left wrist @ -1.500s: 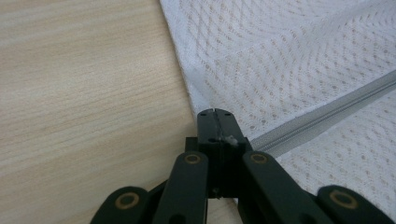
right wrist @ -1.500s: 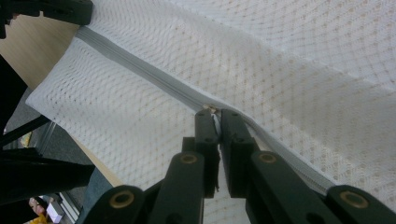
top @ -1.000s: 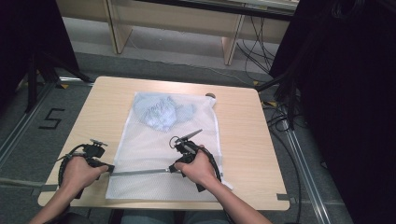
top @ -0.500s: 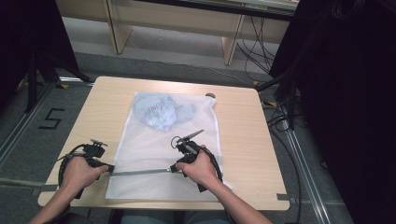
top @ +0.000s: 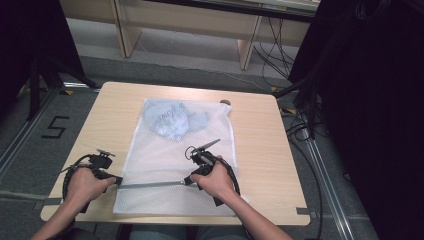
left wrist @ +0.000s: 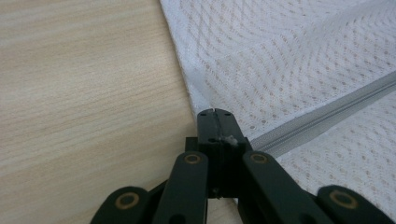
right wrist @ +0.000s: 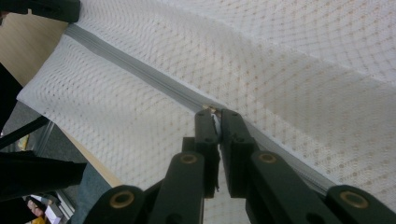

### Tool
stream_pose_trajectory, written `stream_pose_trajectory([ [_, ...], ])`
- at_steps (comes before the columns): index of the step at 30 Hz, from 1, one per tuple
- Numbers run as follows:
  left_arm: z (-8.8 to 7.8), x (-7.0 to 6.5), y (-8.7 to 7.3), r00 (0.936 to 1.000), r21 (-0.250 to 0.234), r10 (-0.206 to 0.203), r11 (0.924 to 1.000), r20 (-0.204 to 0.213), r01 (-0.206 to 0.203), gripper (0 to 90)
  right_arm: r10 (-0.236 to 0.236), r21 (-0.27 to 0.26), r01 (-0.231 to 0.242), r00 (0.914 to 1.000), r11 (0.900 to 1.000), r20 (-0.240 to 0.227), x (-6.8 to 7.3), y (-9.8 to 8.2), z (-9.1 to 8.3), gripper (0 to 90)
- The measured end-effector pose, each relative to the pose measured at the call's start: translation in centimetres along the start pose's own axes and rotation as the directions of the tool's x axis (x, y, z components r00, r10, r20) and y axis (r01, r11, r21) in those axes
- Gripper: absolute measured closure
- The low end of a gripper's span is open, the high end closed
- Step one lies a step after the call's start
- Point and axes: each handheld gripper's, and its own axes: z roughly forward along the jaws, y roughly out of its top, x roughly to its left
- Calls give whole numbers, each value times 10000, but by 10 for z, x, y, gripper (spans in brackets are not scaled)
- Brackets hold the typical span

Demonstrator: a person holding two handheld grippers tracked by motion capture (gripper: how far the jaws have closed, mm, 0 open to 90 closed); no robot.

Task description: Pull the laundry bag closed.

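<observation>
High view: both hands (top: 85, 184) low, jaws pinching the zipper (top: 150, 184).

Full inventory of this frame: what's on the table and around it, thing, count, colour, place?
table: 1, light wood, centre of the high view.
mesh bag: 1, white, flat on the table from its middle to the near edge.
zipper: 1, grey, runs across the near part of the bag between the two grippers.
garment: 1, light blue, bunched inside the far end of the bag.
floor mark "5": 1, black, on the grey floor left of the table.
cables: several, black, on the floor right of the table.
left hand-held gripper: 1, black, jaws shut on the bag's left edge at the zipper's end.
right hand-held gripper: 1, black, jaws shut on the zipper, further right.
</observation>
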Motion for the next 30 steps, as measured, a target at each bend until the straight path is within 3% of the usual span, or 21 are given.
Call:
stream_pose_trajectory([
  [1,0,1,0,10000,85,75,9999,32,-75,899,-458,-241,458,9989,9987,2,-4,0,1,870],
  [2,0,1,0,10000,79,62,9999,45,-62,899,-528,-256,528,9986,9983,23,-5,0,1,869],
  [4,0,0,0,10000,-24,3,10000,24,-3,899,129,39,-129,9999,9999,42,-3,-1,-1,869],
  [6,0,0,0,10000,-8,2,10000,20,-2,899,-100,-26,100,9999,9999,27,-4,-1,-2,870],
  [9,0,0,0,10000,-19,4,10000,17,-4,899,69,0,-69,9999,10000,140,-4,-2,-3,869],
  [11,0,0,0,10000,-9,1,10000,25,-1,899,-103,-86,104,9999,9999,123,-6,-3,-3,869],
  [13,0,0,0,10000,-1,9,10000,32,-9,899,149,-47,-148,9998,9999,117,-5,-4,-3,869],
  [24,1,-1,0,10000,-69,-46,10000,9,46,899,147,11,-147,9998,9999,135,-10,-6,-6,869],
  [26,0,0,0,10000,30,61,10000,13,-61,899,138,-237,-139,9999,9996,-25,-11,-7,-5,869],
  [30,1,-1,0,9999,-97,-98,9999,-40,98,899,189,-152,-189,9998,9997,26,-12,-8,-9,869],
])
